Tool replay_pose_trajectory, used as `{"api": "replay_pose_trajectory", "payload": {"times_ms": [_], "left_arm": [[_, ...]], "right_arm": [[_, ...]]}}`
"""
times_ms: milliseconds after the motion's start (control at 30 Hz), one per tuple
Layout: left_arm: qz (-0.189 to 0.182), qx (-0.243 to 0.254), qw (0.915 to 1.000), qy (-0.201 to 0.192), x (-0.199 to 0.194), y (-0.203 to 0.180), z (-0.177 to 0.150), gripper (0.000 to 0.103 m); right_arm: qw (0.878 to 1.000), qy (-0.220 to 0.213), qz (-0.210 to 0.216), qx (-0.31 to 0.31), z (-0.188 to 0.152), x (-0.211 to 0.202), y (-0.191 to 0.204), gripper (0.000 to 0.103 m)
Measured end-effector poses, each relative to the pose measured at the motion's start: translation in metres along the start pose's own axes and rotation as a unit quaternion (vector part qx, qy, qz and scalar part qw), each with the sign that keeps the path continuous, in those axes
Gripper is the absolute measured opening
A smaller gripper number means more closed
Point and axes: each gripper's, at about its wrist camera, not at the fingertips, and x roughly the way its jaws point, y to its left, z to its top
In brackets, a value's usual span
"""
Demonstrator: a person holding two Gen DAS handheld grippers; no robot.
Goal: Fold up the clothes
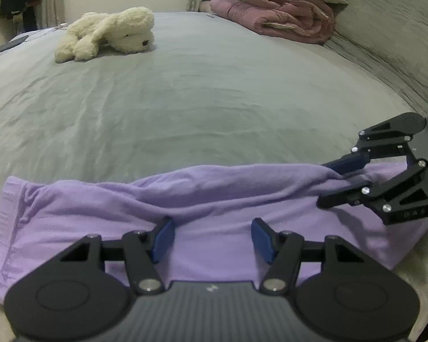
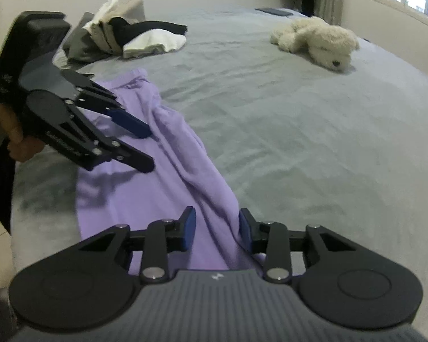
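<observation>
Right, I see L gripper jaws spread over lilac garment; R gripper jaws straddle its bunched fold, not visibly pressing.

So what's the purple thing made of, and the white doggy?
The purple garment looks like soft, matte knit cloth, probably cotton jersey: it drapes in loose wrinkles. The white stuffed dog looks like shaggy plush, likely synthetic fur, with fuzzy, clumpy edges.

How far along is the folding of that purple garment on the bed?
Done: the purple garment already lies as a long doubled band on the grey bed. In hand: nothing is gripped; the left gripper hovers open above its middle, and the right gripper straddles a ridge at one end. Left: the crosswise folds.
</observation>
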Motion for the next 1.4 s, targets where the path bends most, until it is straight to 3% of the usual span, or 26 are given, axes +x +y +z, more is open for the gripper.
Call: {"api": "replay_pose_trajectory", "payload": {"times_ms": [133, 267, 567, 833, 1000, 1133, 1400], "left_arm": [[-0.007, -0.004, 1.0000, 0.001, 0.000, 0.003, -0.001, 0.057], [-0.004, 0.004, 1.0000, 0.001, -0.001, 0.001, -0.001, 0.057], [-0.002, 0.009, 1.0000, 0.001, -0.002, 0.000, -0.002, 0.057], [0.000, 0.014, 0.9999, 0.002, -0.002, -0.001, -0.001, 0.057], [0.000, 0.015, 0.9999, 0.001, -0.001, -0.001, -0.001, 0.057], [0.003, 0.021, 0.9998, 0.000, 0.000, -0.003, -0.003, 0.058], [0.006, 0.036, 0.9993, -0.006, -0.001, -0.005, -0.007, 0.058]], "right_arm": [[0.999, -0.004, 0.008, -0.033, -0.003, -0.006, 0.015, 0.037], [0.998, -0.004, -0.012, -0.065, -0.004, -0.008, 0.027, 0.037], [0.996, -0.010, -0.012, -0.093, -0.008, -0.014, 0.037, 0.037], [0.996, 0.005, 0.015, -0.088, -0.011, -0.002, 0.044, 0.037], [0.999, -0.011, 0.024, -0.043, -0.007, 0.001, 0.036, 0.038], [0.997, -0.035, 0.043, 0.047, 0.001, 0.002, 0.011, 0.038], [0.966, -0.053, 0.124, 0.223, 0.009, 0.009, -0.032, 0.038]]}}
